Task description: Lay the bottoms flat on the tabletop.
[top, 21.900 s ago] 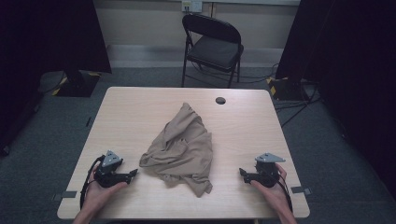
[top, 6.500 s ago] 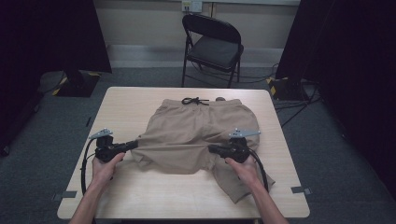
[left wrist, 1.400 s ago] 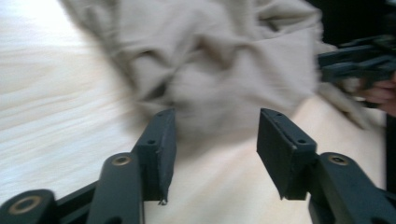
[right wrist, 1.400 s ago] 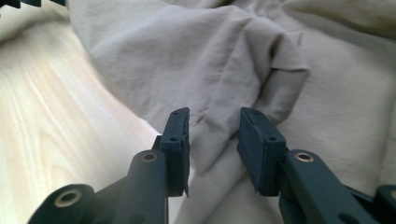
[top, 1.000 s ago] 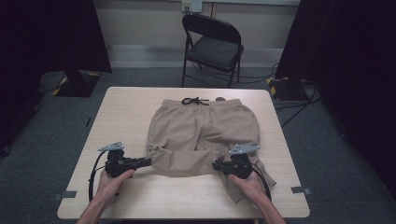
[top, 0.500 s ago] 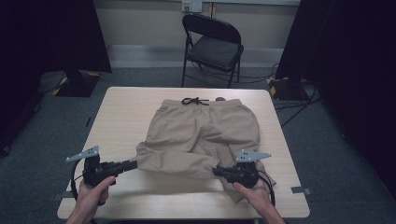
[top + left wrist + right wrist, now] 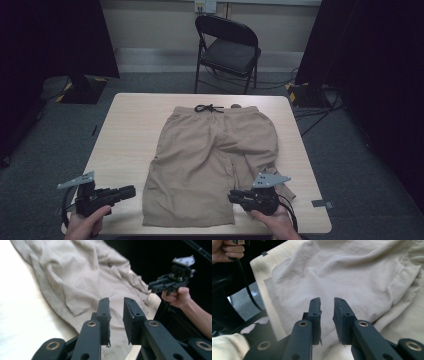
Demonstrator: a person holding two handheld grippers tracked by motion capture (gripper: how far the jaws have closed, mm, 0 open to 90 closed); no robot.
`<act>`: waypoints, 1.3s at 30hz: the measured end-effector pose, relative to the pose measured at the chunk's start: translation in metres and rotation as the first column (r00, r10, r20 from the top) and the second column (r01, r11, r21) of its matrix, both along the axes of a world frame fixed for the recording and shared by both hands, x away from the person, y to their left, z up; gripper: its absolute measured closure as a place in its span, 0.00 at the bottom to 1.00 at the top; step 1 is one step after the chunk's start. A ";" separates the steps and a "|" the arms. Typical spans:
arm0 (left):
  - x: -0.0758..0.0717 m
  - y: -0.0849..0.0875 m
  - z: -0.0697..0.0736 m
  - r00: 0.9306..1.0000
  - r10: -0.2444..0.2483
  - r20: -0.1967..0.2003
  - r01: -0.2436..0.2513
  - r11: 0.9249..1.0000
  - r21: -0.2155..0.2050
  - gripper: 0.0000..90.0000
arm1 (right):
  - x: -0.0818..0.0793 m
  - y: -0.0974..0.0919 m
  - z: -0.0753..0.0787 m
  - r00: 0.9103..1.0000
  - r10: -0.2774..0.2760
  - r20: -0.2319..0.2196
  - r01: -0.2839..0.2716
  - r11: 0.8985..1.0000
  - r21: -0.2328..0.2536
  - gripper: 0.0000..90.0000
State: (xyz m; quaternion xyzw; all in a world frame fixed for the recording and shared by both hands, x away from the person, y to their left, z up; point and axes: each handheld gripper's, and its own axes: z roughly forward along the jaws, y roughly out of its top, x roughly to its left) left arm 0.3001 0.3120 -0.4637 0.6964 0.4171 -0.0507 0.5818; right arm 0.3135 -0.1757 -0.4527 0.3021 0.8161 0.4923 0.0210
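Khaki shorts point(image 7: 212, 160) lie spread flat on the bench point(image 7: 130, 130), waistband and drawstring point(image 7: 208, 108) toward the far edge, hems at the near edge. Both tools have just been opening; the left tool point(image 7: 131, 190) hangs released near the near left corner, clear of the cloth, and the right tool point(image 7: 232, 197) is released over the right leg hem with nothing between its jaws.

Risk: the right leg point(image 7: 260, 150) is rumpled and a flap point(image 7: 286, 191) strays toward the right edge, so a fold from here could trap creases or drag the cloth off the near edge.

Hard to make out: a small dark object point(image 7: 235, 105) by the waistband, and how the right leg folds under itself.
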 end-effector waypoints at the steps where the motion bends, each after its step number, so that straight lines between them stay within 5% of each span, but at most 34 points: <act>1: 0.006 -0.007 -0.004 1.000 -0.019 -0.012 0.019 1.000 0.021 0.81 | 0.003 0.003 -0.002 1.000 0.008 -0.005 -0.008 1.000 -0.005 0.85; 6: 0.037 -0.049 -0.019 0.993 -0.102 -0.061 0.109 0.987 0.117 0.77 | 0.026 0.026 -0.027 0.999 0.023 -0.039 -0.028 0.993 -0.111 0.85; 9: 0.049 -0.063 -0.030 0.993 -0.084 -0.086 0.100 0.974 0.204 0.76 | 0.031 0.033 -0.040 0.998 0.022 -0.061 -0.033 0.984 -0.175 0.83; 10: 0.051 -0.064 -0.034 0.992 -0.077 -0.099 0.097 0.972 0.216 0.76 | 0.030 0.032 -0.042 0.998 0.024 -0.059 -0.033 0.986 -0.161 0.82; 15: 0.040 -0.063 -0.040 0.993 -0.072 -0.092 0.093 0.965 0.247 0.71 | 0.018 0.026 -0.043 0.996 0.024 -0.085 -0.035 0.990 -0.134 0.82; 20: 0.036 -0.056 -0.040 0.994 -0.080 -0.069 0.096 0.957 0.273 0.71 | 0.003 0.037 -0.044 0.990 0.090 -0.107 -0.103 0.987 -0.123 0.83; 22: 0.034 -0.051 -0.039 0.994 -0.086 -0.061 0.100 0.951 0.292 0.73 | -0.002 0.043 -0.044 0.986 0.114 -0.119 -0.127 0.985 -0.112 0.83; 25: 0.031 -0.037 -0.042 0.993 -0.096 -0.066 0.111 0.957 0.268 0.77 | -0.008 0.052 -0.044 0.981 0.148 -0.123 -0.162 0.980 -0.115 0.81; 27: 0.026 -0.028 -0.042 0.996 -0.078 -0.046 0.088 0.951 0.296 0.84 | -0.009 0.055 -0.044 0.977 0.167 -0.131 -0.181 0.978 -0.104 0.75; 33: 0.022 -0.022 -0.038 0.998 -0.058 -0.016 0.061 0.937 0.345 0.85 | -0.002 0.039 -0.026 0.992 0.090 -0.086 -0.097 0.992 -0.078 0.68; 39: 0.022 -0.015 -0.037 1.000 -0.027 -0.007 0.028 0.931 0.363 0.87 | 0.005 -0.009 -0.016 0.996 -0.064 -0.058 0.060 0.996 -0.073 0.62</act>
